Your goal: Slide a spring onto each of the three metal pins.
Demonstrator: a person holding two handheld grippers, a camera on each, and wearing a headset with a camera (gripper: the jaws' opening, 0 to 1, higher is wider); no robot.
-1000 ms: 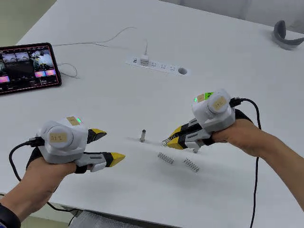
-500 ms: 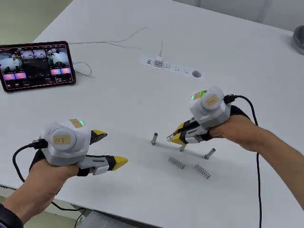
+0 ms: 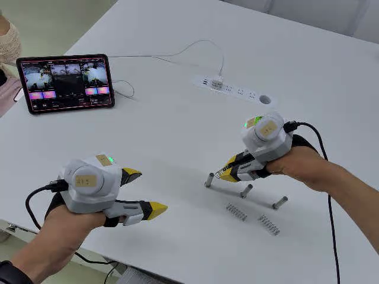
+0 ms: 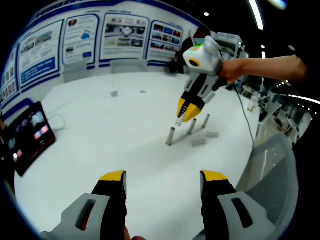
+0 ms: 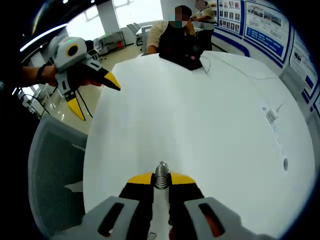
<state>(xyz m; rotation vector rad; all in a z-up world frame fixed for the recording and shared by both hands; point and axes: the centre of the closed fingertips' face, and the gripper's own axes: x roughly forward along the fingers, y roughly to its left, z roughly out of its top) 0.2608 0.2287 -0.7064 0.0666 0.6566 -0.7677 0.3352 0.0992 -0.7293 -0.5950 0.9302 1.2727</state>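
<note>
The right gripper [image 3: 225,174] is pinching a spring [image 5: 161,175] between its closed jaws, holding it close to the top of the leftmost pin [image 3: 209,180]. Three pins [image 3: 246,190] are standing in a row toward the near edge of the tabletop [image 3: 177,130]. Two more springs [image 3: 236,212] are lying just nearer that edge. The left gripper [image 3: 146,190] is hovering by the near-left edge, its jaws spread wide and gripping nothing.
</note>
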